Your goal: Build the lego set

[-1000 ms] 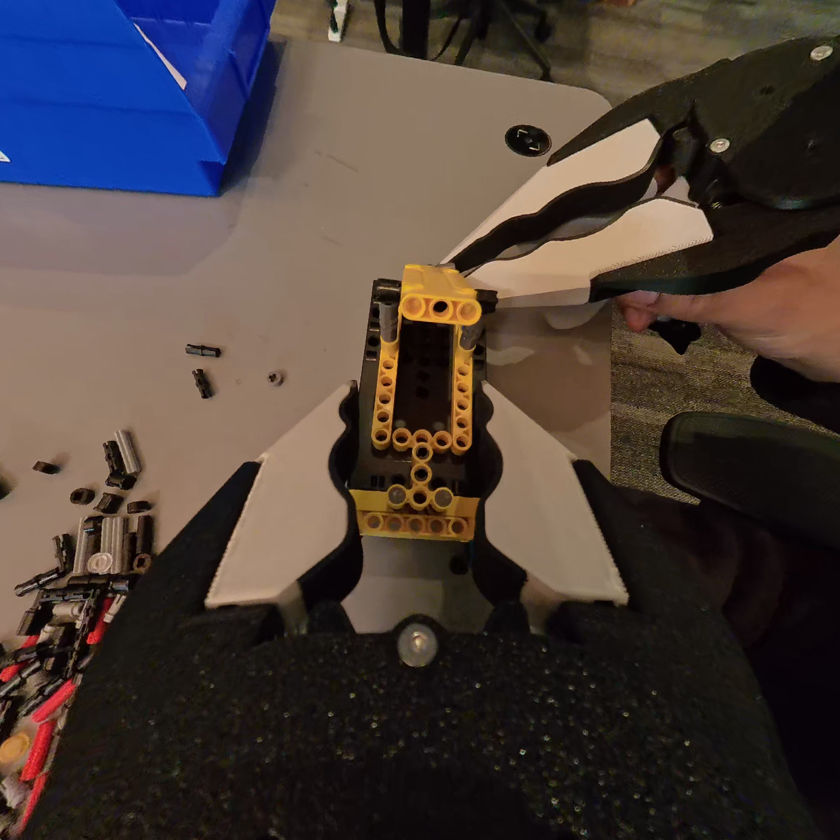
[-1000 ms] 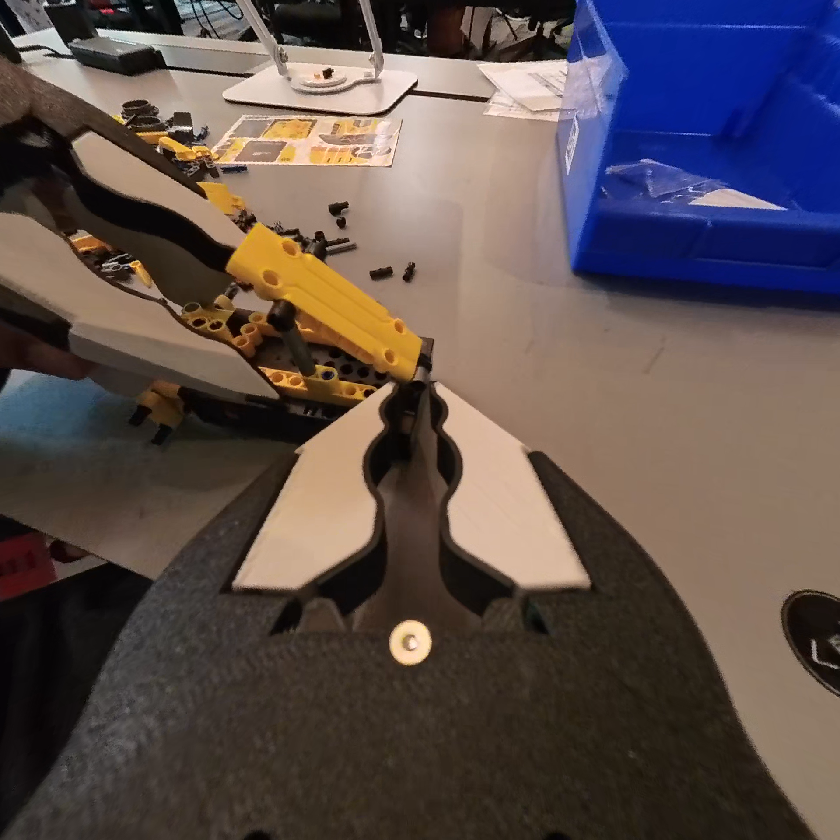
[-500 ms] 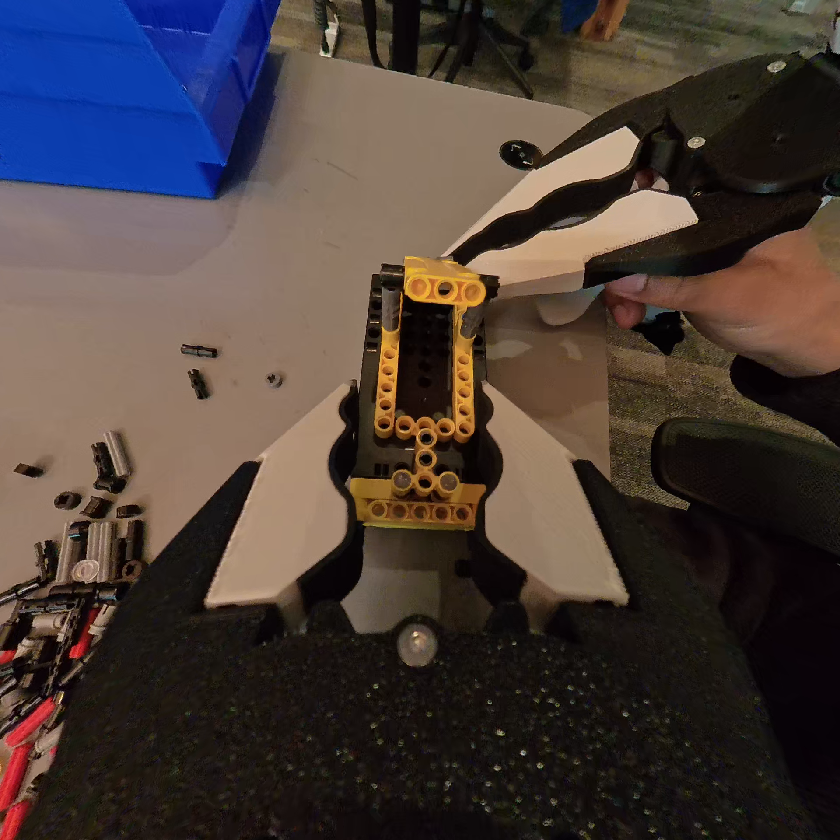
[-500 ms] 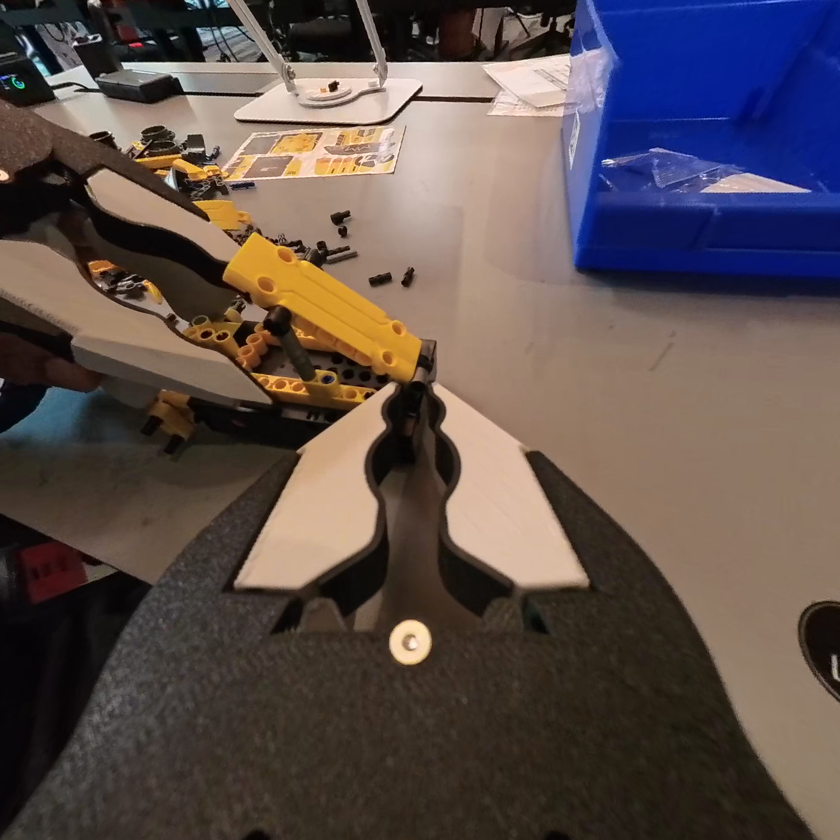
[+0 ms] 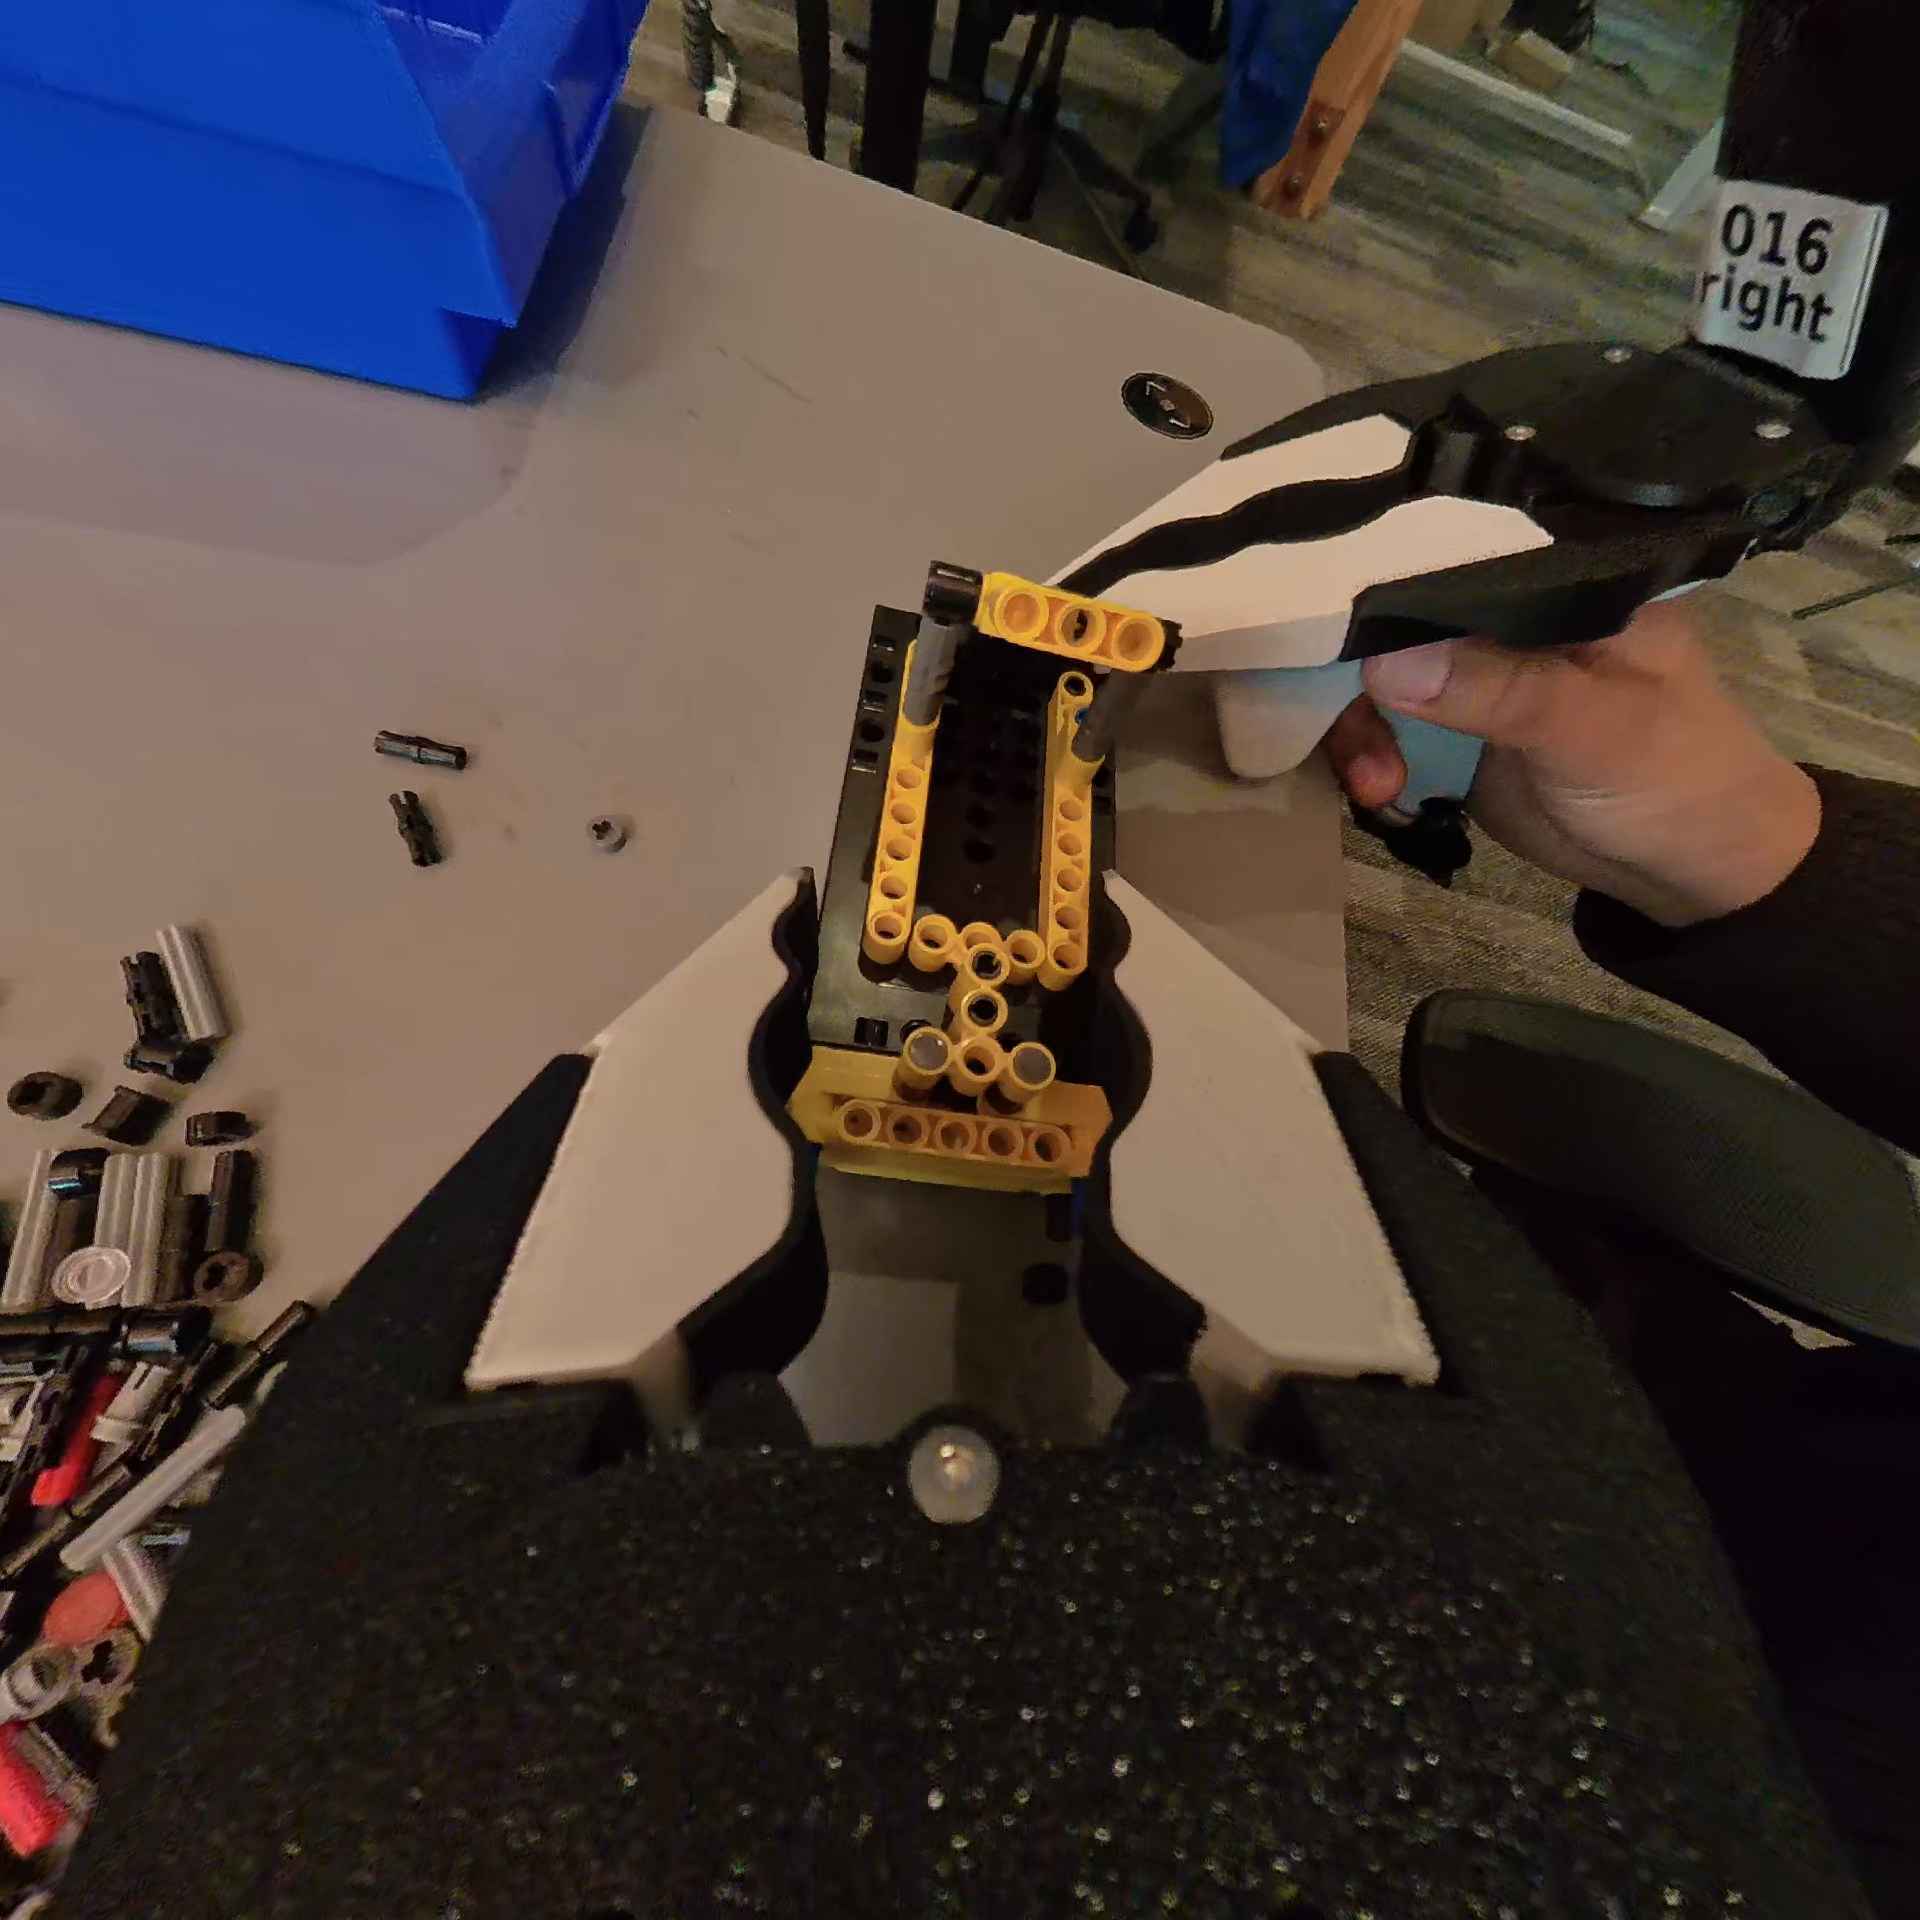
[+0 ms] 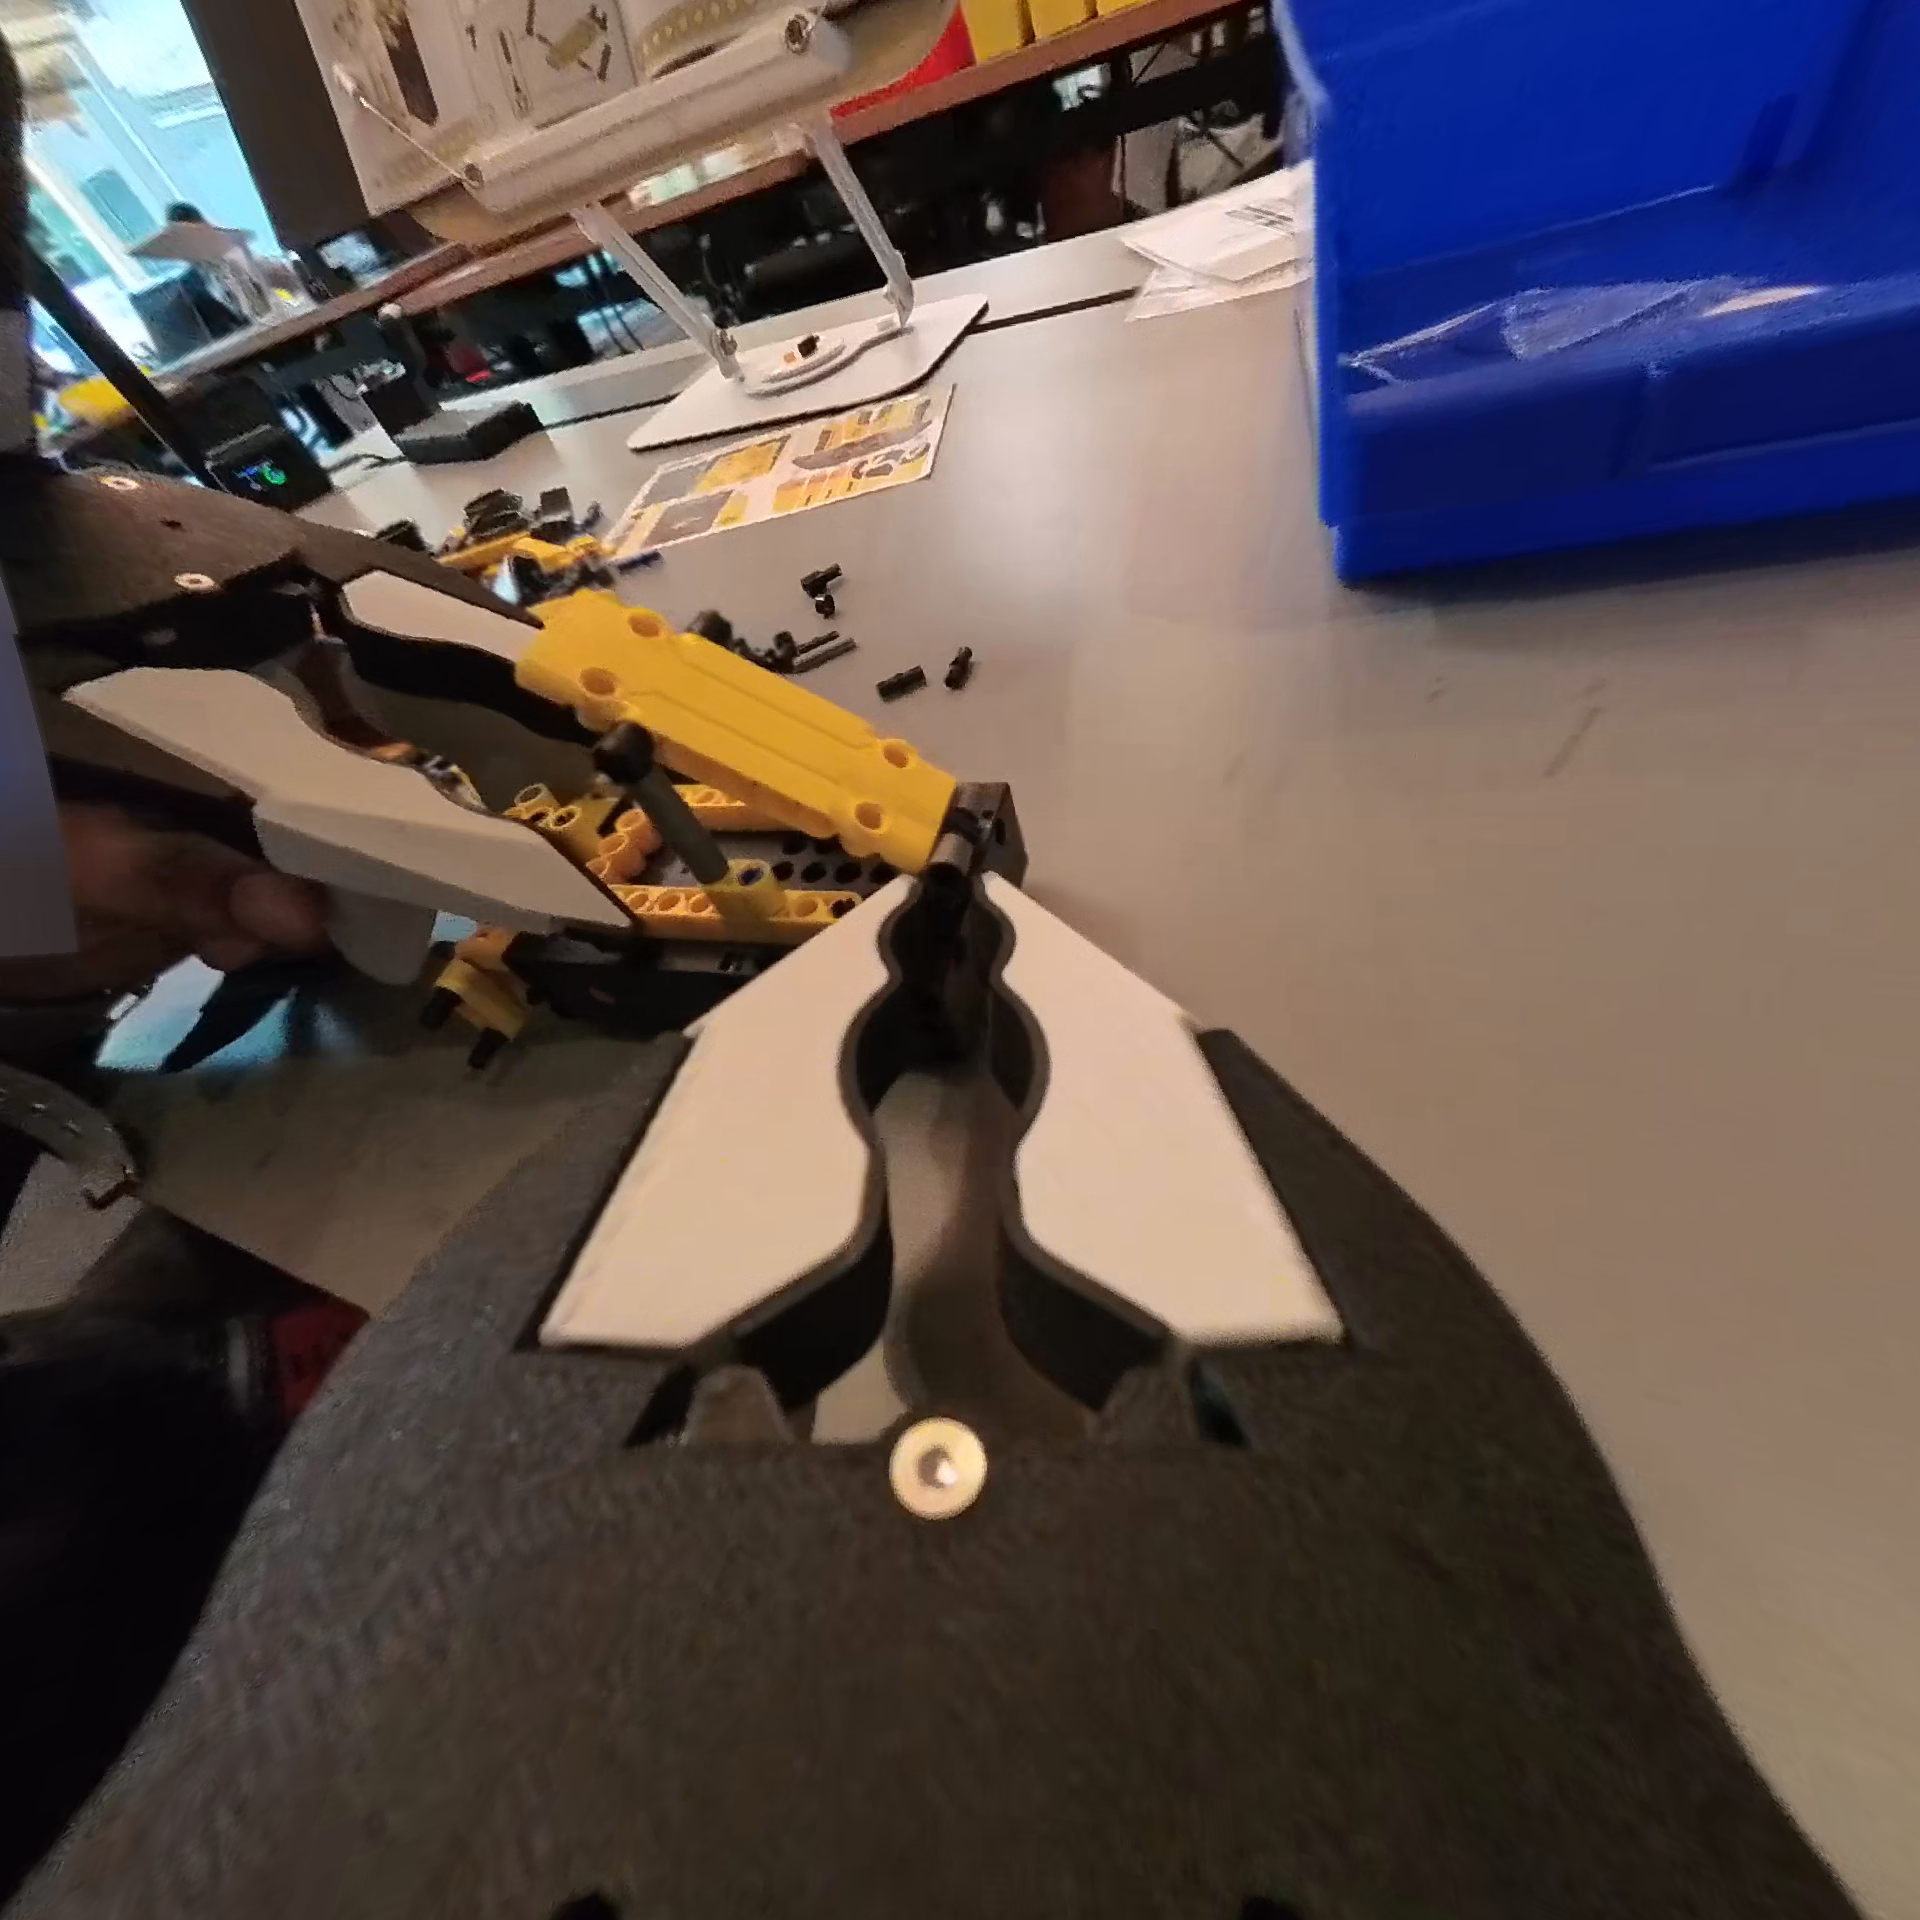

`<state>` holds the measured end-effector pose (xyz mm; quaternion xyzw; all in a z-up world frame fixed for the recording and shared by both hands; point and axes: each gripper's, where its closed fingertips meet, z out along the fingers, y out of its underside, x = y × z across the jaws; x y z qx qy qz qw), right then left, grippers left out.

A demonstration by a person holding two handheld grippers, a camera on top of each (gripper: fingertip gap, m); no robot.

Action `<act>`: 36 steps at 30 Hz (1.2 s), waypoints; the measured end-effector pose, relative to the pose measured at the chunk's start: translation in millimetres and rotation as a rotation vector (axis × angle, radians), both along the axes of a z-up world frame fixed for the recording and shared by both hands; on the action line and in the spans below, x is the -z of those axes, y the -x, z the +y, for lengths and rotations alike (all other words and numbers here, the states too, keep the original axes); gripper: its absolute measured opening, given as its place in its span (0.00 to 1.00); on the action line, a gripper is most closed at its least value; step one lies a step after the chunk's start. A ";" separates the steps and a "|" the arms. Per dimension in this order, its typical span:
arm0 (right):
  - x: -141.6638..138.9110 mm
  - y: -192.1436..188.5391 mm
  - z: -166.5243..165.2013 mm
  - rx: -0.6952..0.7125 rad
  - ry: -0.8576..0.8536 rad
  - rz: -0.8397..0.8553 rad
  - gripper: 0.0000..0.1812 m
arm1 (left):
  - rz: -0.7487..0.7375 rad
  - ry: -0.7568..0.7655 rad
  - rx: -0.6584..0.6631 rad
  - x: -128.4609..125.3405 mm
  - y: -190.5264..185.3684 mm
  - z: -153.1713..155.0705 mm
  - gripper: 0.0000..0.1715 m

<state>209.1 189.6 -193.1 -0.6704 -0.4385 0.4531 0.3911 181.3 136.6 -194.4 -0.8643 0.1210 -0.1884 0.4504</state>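
Observation:
My left gripper [image 5: 956, 883] is shut on a black and yellow brick model [image 5: 977, 831], gripping its sides and holding it over the table's near edge. A yellow panel [image 6: 727, 717] lies tilted on top of the model, propped on grey rods. My right gripper [image 6: 948, 894] is shut on a black connector [image 6: 951, 883] at the panel's end corner. In the left wrist view, the right gripper [image 5: 1174, 649] comes in from the right to the model's far end, held by a hand [image 5: 1558, 758]. The left gripper [image 6: 582, 772] also shows at the left of the right wrist view.
A blue bin [image 5: 260, 177] stands at the back of the grey table [image 5: 675, 520]; it also shows in the right wrist view [image 6: 1610, 312]. Loose black, grey and red parts [image 5: 114, 1299] lie at the left. An instruction sheet [image 6: 790, 478] and a white stand [image 6: 810, 364] lie farther off. A chair armrest [image 5: 1662, 1143] is beyond the table edge. There is about 7 cm between the tips of the two grippers.
The yellow panel's far end has skewed, baring a black pin at its left. The right gripper has lifted and swung to the right, its view tilting upward. The left gripper keeps its hold.

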 end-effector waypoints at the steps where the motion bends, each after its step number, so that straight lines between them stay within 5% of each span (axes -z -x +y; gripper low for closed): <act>1: -0.8 -0.8 -0.3 -0.006 0.010 0.010 0.04 | -0.010 0.004 -0.001 0.0 -0.1 -0.1 0.30; 7: -2.2 -10.4 4.4 0.031 -0.025 -0.007 0.11 | -0.003 0.005 0.002 0.3 -1.1 -0.6 0.30; 14: -1.6 -3.1 1.7 0.054 -0.168 -0.095 0.04 | -0.040 0.016 -0.002 -0.1 -0.3 0.0 0.30; 22: -0.3 -2.5 3.2 0.043 -0.105 -0.081 0.03 | -0.045 0.018 -0.002 0.1 -0.2 0.6 0.30; 33: 6.8 -2.5 8.5 0.077 -0.462 -0.225 0.01 | -0.063 0.009 -0.001 -2.2 0.9 2.6 0.29; 36: 6.3 -1.9 8.7 0.087 -0.448 -0.217 0.01 | -0.065 0.010 -0.003 -2.2 1.4 2.6 0.29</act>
